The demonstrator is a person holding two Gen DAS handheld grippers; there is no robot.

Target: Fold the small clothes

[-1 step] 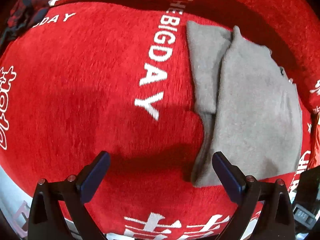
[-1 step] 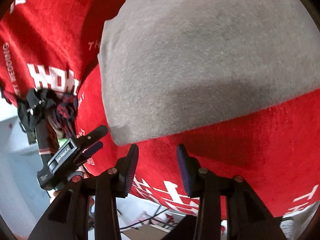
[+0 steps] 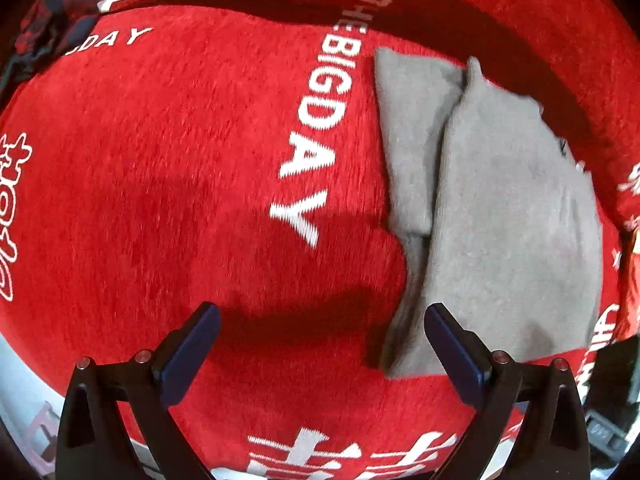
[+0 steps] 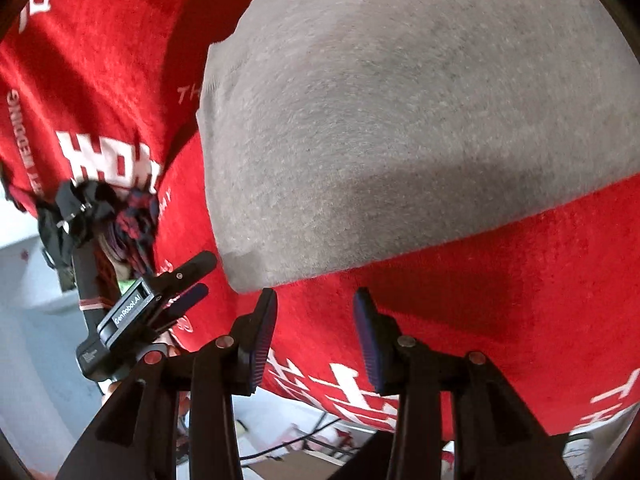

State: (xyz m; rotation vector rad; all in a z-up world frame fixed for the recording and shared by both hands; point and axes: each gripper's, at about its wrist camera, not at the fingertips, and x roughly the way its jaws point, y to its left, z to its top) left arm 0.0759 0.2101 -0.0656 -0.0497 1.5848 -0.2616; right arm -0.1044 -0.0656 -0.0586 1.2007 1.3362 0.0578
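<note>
Garment: grey knit garment [image 3: 500, 216] lies folded in layers on the red printed blanket [image 3: 180, 160].
Left gripper [image 3: 320, 344]: jaws wide, empty, just beside the garment's near corner.
Right gripper [image 4: 316, 336]: jaws partly apart, nothing between them, near the garment's edge.
Progress: this fold looks nearly finished.
Left: dark plaid cloth [image 3: 52, 24] lies unfolded, well apart.

Red plush cover, white lettering

A red cloth [image 3: 168, 184] with white print (part reads "THE BIG DAY") spreads wide; pale floor [image 4: 28, 392] and dark cables [image 4: 288, 446] show beyond its edge.
</note>
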